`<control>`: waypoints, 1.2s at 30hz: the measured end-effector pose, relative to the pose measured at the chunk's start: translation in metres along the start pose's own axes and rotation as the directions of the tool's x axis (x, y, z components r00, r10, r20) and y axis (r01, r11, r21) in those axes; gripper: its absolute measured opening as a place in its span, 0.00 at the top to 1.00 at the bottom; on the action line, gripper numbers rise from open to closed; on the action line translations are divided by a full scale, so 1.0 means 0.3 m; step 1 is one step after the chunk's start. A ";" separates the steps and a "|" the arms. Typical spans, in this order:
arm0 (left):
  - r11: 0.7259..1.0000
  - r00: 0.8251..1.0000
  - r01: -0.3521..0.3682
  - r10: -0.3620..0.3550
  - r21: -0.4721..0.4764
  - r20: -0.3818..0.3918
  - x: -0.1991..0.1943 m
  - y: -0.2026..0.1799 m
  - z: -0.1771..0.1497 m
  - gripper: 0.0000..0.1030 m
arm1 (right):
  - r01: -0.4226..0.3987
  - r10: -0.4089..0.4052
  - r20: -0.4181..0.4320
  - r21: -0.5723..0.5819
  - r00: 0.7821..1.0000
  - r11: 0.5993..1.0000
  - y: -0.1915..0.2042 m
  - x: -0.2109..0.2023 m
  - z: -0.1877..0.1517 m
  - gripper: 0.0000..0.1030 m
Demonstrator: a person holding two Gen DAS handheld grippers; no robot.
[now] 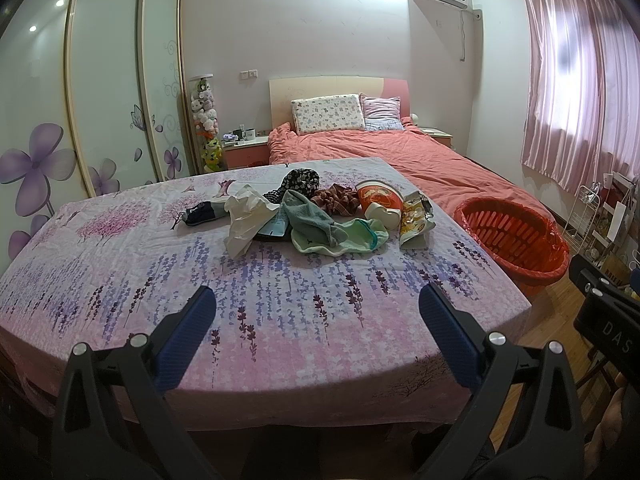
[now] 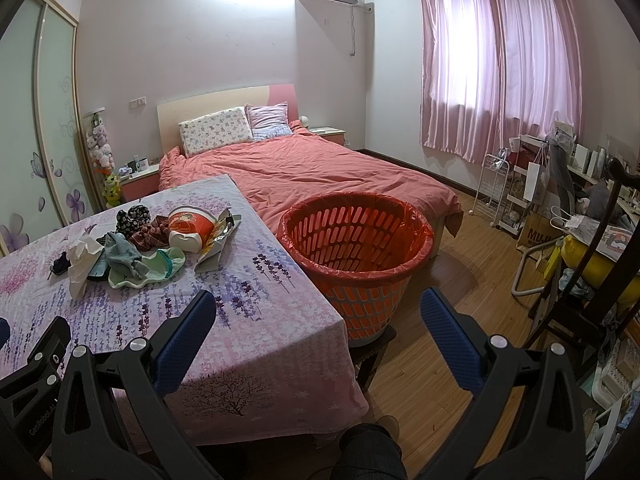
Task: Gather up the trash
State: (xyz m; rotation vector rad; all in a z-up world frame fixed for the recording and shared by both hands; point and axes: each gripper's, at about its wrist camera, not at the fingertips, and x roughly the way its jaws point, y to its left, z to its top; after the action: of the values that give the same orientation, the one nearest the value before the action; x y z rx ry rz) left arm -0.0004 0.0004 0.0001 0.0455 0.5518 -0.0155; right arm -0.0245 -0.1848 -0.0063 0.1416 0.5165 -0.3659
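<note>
A pile lies mid-table on the flowered cloth (image 1: 280, 300): a red and white noodle cup (image 1: 378, 204) on its side, a torn foil snack bag (image 1: 414, 216), crumpled white paper (image 1: 246, 216), mixed with socks and cloths (image 1: 320, 224). The same cup (image 2: 188, 226), bag (image 2: 218, 246) and paper (image 2: 80, 260) show in the right wrist view. An orange basket with a red liner (image 2: 356, 256) stands at the table's right edge, also in the left wrist view (image 1: 512, 236). My left gripper (image 1: 316, 312) is open and empty over the near table. My right gripper (image 2: 318, 312) is open and empty near the table's right corner.
A bed with a coral duvet (image 2: 312, 172) lies behind the table. A wardrobe (image 1: 112, 100) stands at the left. Racks, bags and a chair (image 2: 568, 220) crowd the right wall on the wooden floor (image 2: 432, 360). The person's knee (image 2: 368, 452) shows below.
</note>
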 end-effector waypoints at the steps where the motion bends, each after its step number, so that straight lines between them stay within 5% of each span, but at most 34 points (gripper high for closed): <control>1: 1.000 1.000 0.000 0.000 0.001 0.000 0.000 0.000 0.000 0.04 | 0.000 0.000 0.000 0.000 1.000 1.000 0.000 0.000 0.000 0.02; 14: 1.000 1.000 -0.014 0.014 -0.008 -0.007 0.025 0.019 0.002 0.04 | -0.015 0.014 -0.004 -0.009 1.000 1.000 0.015 0.018 0.001 0.02; 24: 0.992 0.996 -0.072 0.066 -0.104 -0.059 0.186 0.200 0.042 0.04 | -0.120 0.118 -0.059 -0.034 0.991 0.992 0.082 0.129 0.042 0.03; 36: 0.991 0.994 -0.086 0.078 -0.104 -0.080 0.443 0.343 0.196 0.05 | -0.236 0.235 -0.182 0.015 0.955 0.972 0.227 0.437 0.150 0.24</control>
State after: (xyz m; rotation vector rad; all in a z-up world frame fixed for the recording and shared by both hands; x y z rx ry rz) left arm 0.1463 0.0999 -0.0154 -0.0362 0.6259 0.0967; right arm 0.1275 -0.1717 -0.0311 0.2296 0.6749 -0.1176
